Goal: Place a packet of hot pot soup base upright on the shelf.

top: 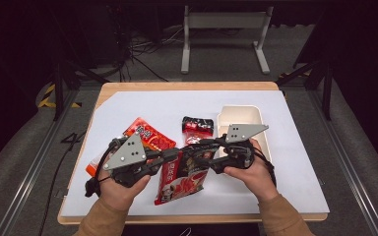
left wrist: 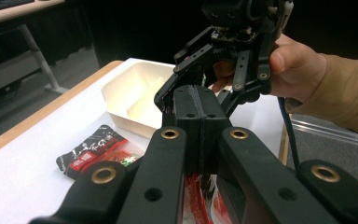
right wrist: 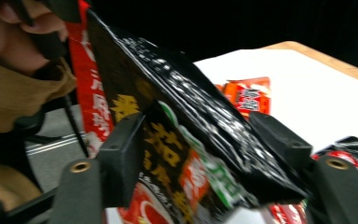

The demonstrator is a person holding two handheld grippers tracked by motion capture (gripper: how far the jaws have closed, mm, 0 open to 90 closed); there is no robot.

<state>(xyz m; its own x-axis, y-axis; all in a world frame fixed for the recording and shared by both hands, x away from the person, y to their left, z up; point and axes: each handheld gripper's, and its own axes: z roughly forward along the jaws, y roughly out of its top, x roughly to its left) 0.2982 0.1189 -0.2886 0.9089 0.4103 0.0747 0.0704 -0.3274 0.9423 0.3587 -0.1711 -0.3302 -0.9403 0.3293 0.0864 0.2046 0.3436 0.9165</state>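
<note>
**Handing the big snack bag across, above the table**

To do the transfer well, the clamped side should keep its pinch until the other jaws have a firm bite on the bag's free edge; letting go too soon would probably drop the slack pouch onto the packets below.

At the left, the left gripper [top: 163,156] has its jaws pressed fully together on the top edge of the large red and black snack bag [top: 183,178], which hangs between both hands over the white mat [top: 295,162]. At the right, the right gripper [top: 207,153] stands wide, its two jaws straddling the bag; whether the pads press the film I cannot tell. Farther right is the cream tray [top: 240,112].
</note>
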